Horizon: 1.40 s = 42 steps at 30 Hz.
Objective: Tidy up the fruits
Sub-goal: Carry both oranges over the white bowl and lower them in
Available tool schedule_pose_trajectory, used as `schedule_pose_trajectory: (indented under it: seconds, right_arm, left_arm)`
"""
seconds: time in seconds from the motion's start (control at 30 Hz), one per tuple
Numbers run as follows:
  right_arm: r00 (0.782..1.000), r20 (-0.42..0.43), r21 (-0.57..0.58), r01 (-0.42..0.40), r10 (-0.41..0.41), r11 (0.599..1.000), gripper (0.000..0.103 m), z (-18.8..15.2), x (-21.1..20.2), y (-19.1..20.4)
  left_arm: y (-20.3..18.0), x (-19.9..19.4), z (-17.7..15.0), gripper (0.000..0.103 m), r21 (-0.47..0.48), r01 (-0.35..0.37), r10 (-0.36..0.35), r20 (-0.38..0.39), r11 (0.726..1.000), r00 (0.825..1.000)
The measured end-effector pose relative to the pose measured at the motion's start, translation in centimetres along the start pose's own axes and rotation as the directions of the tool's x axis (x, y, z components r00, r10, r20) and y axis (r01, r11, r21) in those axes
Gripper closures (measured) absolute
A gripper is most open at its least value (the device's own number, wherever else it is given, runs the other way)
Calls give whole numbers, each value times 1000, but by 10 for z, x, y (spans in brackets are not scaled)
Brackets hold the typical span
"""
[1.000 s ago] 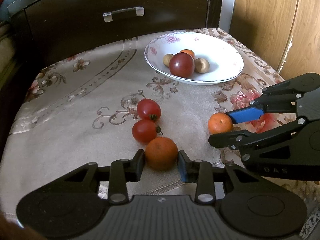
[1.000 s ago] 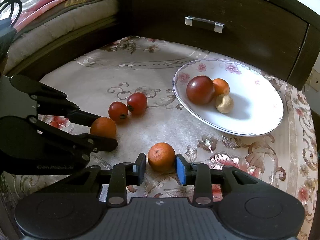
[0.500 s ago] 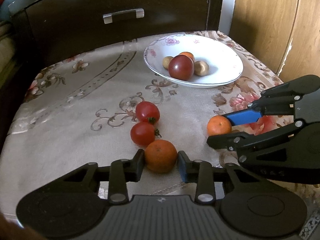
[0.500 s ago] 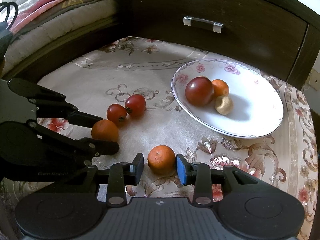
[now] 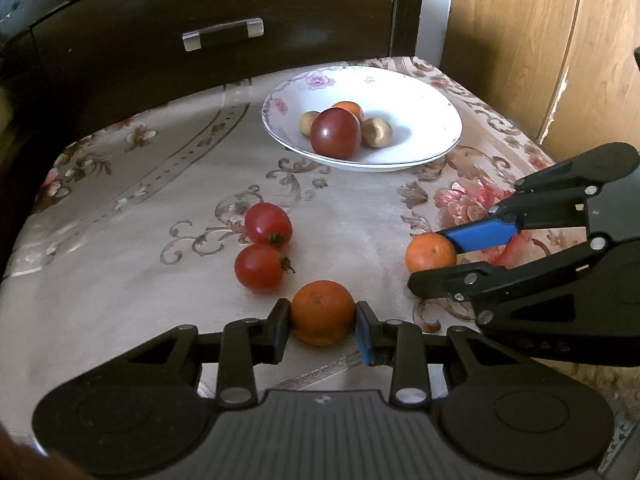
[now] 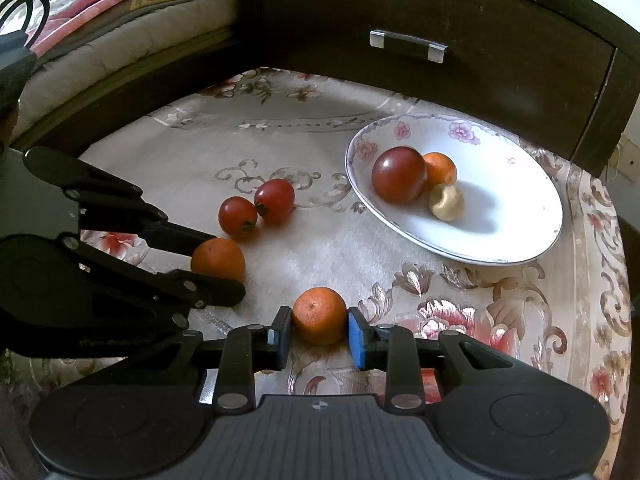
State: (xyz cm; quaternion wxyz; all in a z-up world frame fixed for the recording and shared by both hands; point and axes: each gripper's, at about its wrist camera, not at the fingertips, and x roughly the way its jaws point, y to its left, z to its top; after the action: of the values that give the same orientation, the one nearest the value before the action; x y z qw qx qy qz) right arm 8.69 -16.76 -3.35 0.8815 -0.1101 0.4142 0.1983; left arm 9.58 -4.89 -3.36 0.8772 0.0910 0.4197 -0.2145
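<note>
Two tools (image 5: 322,330) (image 6: 319,338), each clamping one orange (image 5: 322,312) (image 6: 319,315) on table.

Both grippers are black plastic, with silver rivets, ribbed bases and blue-padded jaws.

Daylight falls across the table (image 5: 120,300) from the right side in the left wrist view, washing out the cloth's middle into a pale glare. The white plate (image 6: 520,216) shines bright, with soft grey shadows beside its fruit. The dark cabinet (image 6: 480,40) stays murky. Both fisheye views bend straight lines and blacken at the corners; focus is mildly soft throughout.
</note>
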Motion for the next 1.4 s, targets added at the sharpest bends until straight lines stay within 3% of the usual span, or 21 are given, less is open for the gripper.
schedule_pose_trajectory:
  seconds: [0.5,0.9,1.13,1.4]
  right_arm:
    - [999,34,33,1,-3,999,80,-5,-24,-8]
    - [988,125,101,79,-92,992,80,11,-42,-40]
    - [979,145,136,122,-141,983,79,19,-36,-64]
    - [979,143,119,127,-144,985,79,25,-21,-77]
  left_arm:
    - [-13,-11,28,61,-22,17,-15,76,1000,997]
    - [-23,-3,71,62,-45,20,-13,150,999,989]
    - [-21,18,86,62,-56,29,-21,137,998,990]
    - [-16,35,87,63,-85,31,-22,110,996,994]
